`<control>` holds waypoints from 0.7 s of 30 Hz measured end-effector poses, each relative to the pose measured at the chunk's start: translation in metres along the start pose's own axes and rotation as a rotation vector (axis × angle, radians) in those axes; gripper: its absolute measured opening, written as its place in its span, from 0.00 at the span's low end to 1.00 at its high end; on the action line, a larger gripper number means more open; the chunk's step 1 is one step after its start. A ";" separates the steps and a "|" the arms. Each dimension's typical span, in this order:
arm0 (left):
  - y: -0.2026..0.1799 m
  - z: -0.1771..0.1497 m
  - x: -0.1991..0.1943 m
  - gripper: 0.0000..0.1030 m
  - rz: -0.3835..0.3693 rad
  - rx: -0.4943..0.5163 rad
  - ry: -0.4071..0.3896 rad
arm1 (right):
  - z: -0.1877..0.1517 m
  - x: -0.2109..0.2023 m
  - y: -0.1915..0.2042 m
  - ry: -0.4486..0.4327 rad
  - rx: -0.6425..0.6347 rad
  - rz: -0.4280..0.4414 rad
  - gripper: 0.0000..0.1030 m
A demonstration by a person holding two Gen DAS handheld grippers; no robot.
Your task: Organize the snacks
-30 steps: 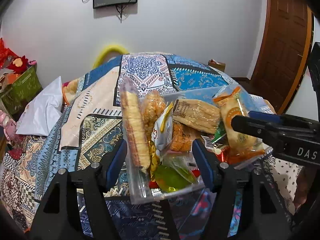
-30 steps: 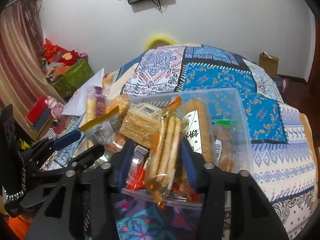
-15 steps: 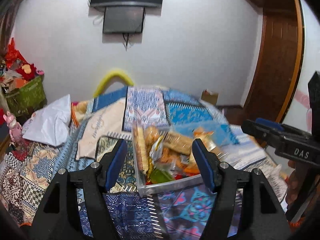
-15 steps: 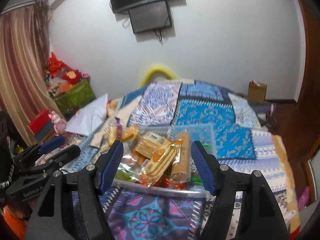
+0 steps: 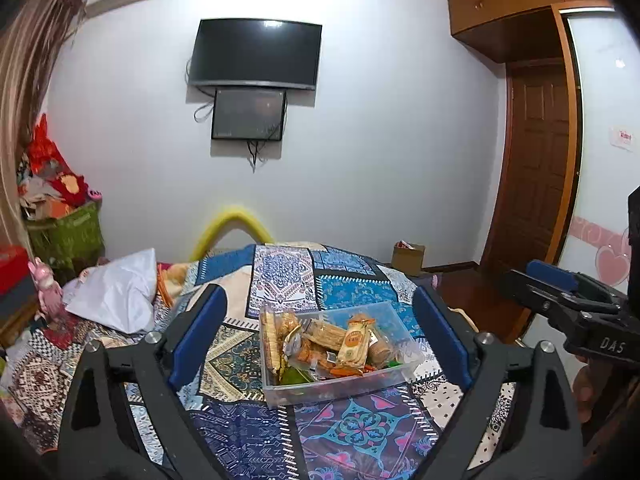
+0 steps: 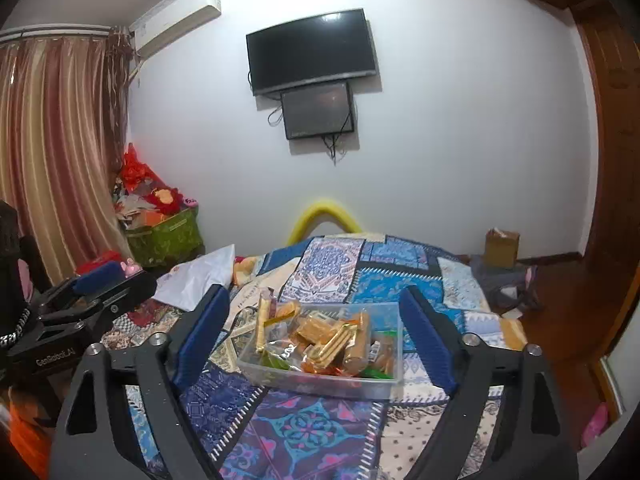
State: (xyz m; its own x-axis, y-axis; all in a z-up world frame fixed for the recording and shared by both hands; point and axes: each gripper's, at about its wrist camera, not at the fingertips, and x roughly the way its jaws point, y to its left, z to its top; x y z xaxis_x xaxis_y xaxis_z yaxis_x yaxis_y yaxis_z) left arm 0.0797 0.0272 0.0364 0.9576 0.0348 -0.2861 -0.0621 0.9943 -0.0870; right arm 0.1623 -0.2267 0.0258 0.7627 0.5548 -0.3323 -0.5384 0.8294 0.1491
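Observation:
A clear plastic bin (image 5: 384, 381) sits on a patchwork bedspread (image 5: 348, 432); it also shows in the right wrist view (image 6: 320, 383). It holds several wrapped snacks (image 5: 320, 342), biscuit packs and sweets (image 6: 332, 340). My left gripper (image 5: 318, 336) is open and empty, held back from the bin. My right gripper (image 6: 314, 338) is open and empty, also held back and above the bed. Each gripper shows at the edge of the other's view: the right one (image 5: 568, 300) and the left one (image 6: 100, 292).
A white pillow (image 5: 116, 292) lies at the bed's left. A green basket of red items (image 6: 164, 232) stands by the curtain. A TV (image 5: 256, 54) hangs on the far wall. A cardboard box (image 6: 502, 248) sits on the floor by the wooden door (image 5: 536, 168).
Both grippers have pulled back and up from the bin, which looks much smaller now. Their jaws have opened wider. The snacks stay in the bin.

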 end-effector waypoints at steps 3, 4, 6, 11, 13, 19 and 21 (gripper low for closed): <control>-0.002 -0.002 -0.008 0.95 -0.007 -0.011 -0.002 | -0.002 -0.009 0.003 -0.018 -0.008 -0.005 0.96; -0.002 -0.002 -0.010 0.95 -0.009 -0.017 -0.001 | -0.003 -0.012 0.004 -0.028 -0.010 -0.011 0.99; -0.003 -0.004 -0.014 0.95 -0.011 -0.021 0.000 | -0.005 -0.018 0.006 -0.047 -0.018 -0.021 1.00; -0.008 -0.008 -0.020 0.95 -0.003 -0.013 -0.001 | -0.009 -0.025 0.010 -0.048 -0.033 -0.017 1.00; -0.009 -0.009 -0.021 0.95 -0.002 -0.013 -0.002 | -0.009 -0.024 0.011 -0.051 -0.032 -0.018 1.00; -0.009 -0.011 -0.023 0.95 0.000 -0.013 0.000 | -0.013 -0.030 0.012 -0.057 -0.030 -0.021 1.00; -0.009 -0.011 -0.024 0.95 -0.001 -0.016 0.000 | -0.013 -0.030 0.012 -0.057 -0.028 -0.019 1.00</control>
State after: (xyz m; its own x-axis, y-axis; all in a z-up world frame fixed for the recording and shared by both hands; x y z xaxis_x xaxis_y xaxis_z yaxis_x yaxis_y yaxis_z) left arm 0.0540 0.0161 0.0341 0.9576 0.0334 -0.2862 -0.0652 0.9926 -0.1022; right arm 0.1278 -0.2344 0.0253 0.7915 0.5424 -0.2816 -0.5328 0.8381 0.1170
